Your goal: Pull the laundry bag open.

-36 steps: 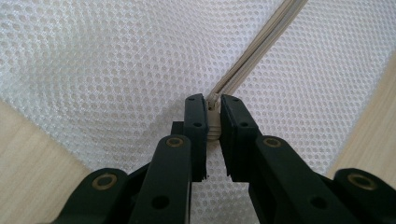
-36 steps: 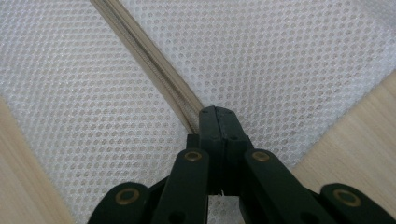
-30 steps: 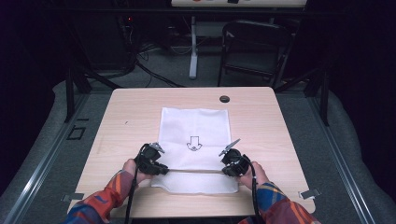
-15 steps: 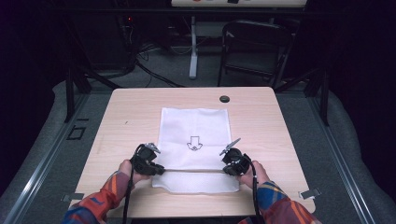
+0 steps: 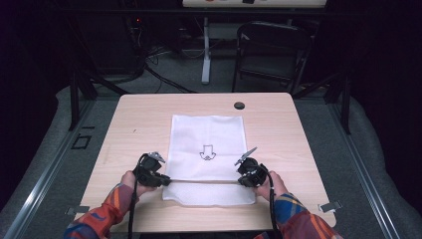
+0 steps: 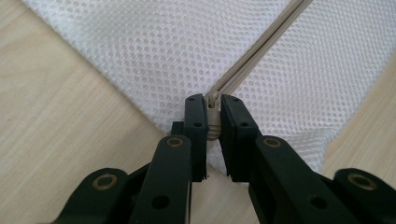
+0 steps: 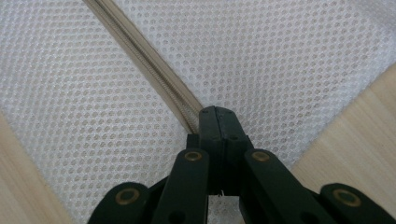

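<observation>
White mesh bag lies flat at the centre of the wooden bench, its long axis running from 6 to 12 o'clock in the high view. A small printed arrow mark sits near the middle of the mesh and points toward 6 o'clock, that is, toward me. A beige zipper crosses the bag from 9 to 3 o'clock, close to the near edge, at right angles to the long axis.

My left gripper is at the 9 o'clock end of the zipper, at the bag's left edge. In the left gripper view its jaws stand a narrow gap apart and pinch the beige zipper end between them. My right gripper is at the 3 o'clock end, just inside the bag's right edge. In the right gripper view its jaws are pressed together over the zipper tape where the tape meets their tips; I cannot tell what part of it sits between them.

A round dark grommet sits in the bench at 12 o'clock, well apart from the bag. A black folding chair stands on the floor beyond the bench. Nothing lies between my jaws along the zipper line.
</observation>
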